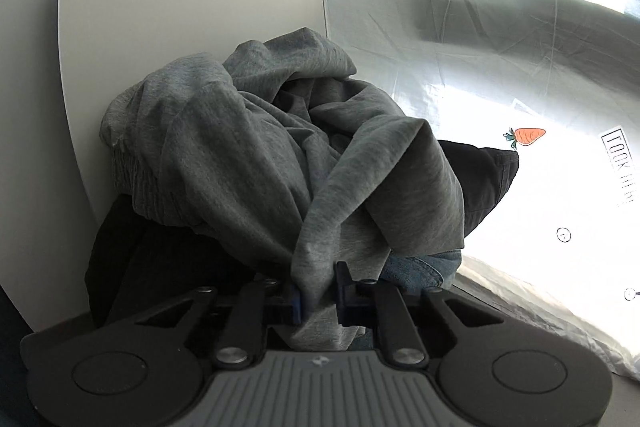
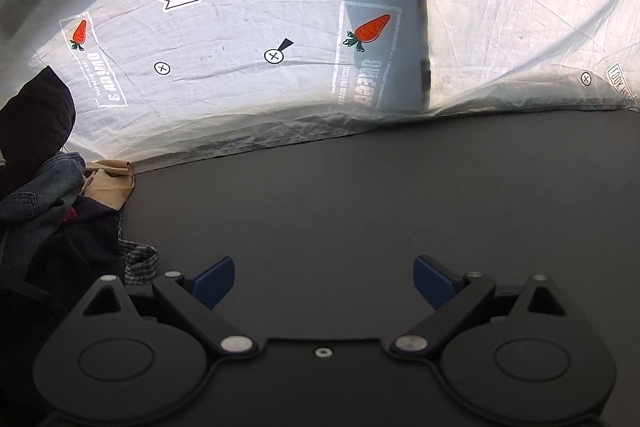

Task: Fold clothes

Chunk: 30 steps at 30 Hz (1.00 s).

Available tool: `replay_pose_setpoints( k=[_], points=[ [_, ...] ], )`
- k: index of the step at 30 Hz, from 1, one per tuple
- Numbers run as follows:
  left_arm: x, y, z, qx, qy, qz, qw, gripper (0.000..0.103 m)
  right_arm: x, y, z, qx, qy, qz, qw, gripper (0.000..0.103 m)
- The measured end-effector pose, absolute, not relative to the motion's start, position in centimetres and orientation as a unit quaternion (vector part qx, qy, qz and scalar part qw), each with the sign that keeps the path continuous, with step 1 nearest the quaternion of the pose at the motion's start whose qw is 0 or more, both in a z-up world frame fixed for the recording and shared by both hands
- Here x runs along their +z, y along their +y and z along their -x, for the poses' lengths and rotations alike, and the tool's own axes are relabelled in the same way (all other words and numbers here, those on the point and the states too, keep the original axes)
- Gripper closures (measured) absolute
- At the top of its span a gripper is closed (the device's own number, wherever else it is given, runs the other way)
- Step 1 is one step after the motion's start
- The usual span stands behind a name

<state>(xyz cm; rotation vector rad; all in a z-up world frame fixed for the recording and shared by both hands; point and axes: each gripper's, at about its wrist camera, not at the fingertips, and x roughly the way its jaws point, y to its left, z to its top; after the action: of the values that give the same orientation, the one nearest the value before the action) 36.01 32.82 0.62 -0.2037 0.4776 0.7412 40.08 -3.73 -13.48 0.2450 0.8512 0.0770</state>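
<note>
The left gripper (image 1: pixel 318 293) has its jaws pinching a fold of the grey sweatshirt (image 1: pixel 256 147), heaped on dark clothes against a white chair back (image 1: pixel 180 11). The right gripper (image 2: pixel 324 281) hangs with jaws spread over bare dark table (image 2: pixel 380 195), the clothes pile (image 2: pixel 52 211) at its left edge and a printed sheet (image 2: pixel 240 87) along the far edge.

L cam close on clothes pile (image 1: pixel 280 155); R faces sheet (image 2: pixel 240 75) (both views).
</note>
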Motion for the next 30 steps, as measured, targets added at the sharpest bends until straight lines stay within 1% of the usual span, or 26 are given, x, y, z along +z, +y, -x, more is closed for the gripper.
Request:
replay_pose_setpoints(
  k=[5,9,12,14,17,19,20,21,23,24,25,26,28,30],
  points=[
    [1.5,27.6,-35.1,0.325,0.222,0.046,0.918,0.092,-12.7,-6.5,-38.4,0.035,0.394,-0.124,0.910,0.008],
    [3.2,20.8,-33.3,0.265,0.208,0.025,0.941,0.094,-12.1,-10.6,-36.7,0.022,0.379,-0.151,0.913,0.011],
    [4.7,13.8,-31.9,0.201,0.188,-0.012,0.961,0.095,-11.5,-15.3,-34.4,0.004,0.361,-0.175,0.916,0.012],
    [5.5,8.3,-30.9,0.138,0.183,-0.011,0.973,0.096,-10.9,-19.4,-32.2,-0.015,0.346,-0.186,0.920,0.013],
    [6.0,-0.7,-29.4,0.034,0.188,-0.003,0.982,0.097,-10.2,-26.1,-28.5,-0.059,0.330,-0.199,0.921,0.013],
    [5.4,-7.3,-28.2,-0.072,0.210,0.001,0.975,0.097,-9.6,-30.3,-26.0,-0.096,0.322,-0.203,0.920,0.013],
    [4.7,-10.4,-27.6,-0.125,0.222,0.005,0.967,0.096,-9.5,-32.3,-24.8,-0.116,0.319,-0.203,0.918,0.013],
    [3.8,-13.0,-26.8,-0.170,0.236,0.010,0.957,0.091,-9.5,-35.2,-23.0,-0.146,0.320,-0.203,0.914,0.013],
    [1.9,-17.9,-25.1,-0.250,0.261,0.019,0.932,0.090,-10.0,-38.8,-20.6,-0.181,0.324,-0.207,0.905,0.013],
    [1.2,-19.4,-24.2,-0.265,0.272,0.020,0.925,0.087,-10.2,-40.6,-19.4,-0.198,0.326,-0.209,0.900,0.013],
    [0.5,-20.1,-23.5,-0.271,0.279,0.018,0.921,0.080,-10.4,-41.5,-18.7,-0.204,0.329,-0.210,0.898,0.013],
    [0.1,-20.4,-22.8,-0.265,0.280,0.014,0.923,0.076,-11.0,-42.7,-18.0,-0.210,0.336,-0.211,0.893,0.013],
    [-0.8,-20.0,-21.5,-0.234,0.281,0.008,0.931,0.064,-11.8,-43.4,-17.5,-0.203,0.351,-0.209,0.890,0.013],
    [-1.6,-18.3,-21.2,-0.189,0.295,0.010,0.937,0.061,-12.6,-43.4,-17.6,-0.182,0.363,-0.205,0.891,0.014]
  ],
)
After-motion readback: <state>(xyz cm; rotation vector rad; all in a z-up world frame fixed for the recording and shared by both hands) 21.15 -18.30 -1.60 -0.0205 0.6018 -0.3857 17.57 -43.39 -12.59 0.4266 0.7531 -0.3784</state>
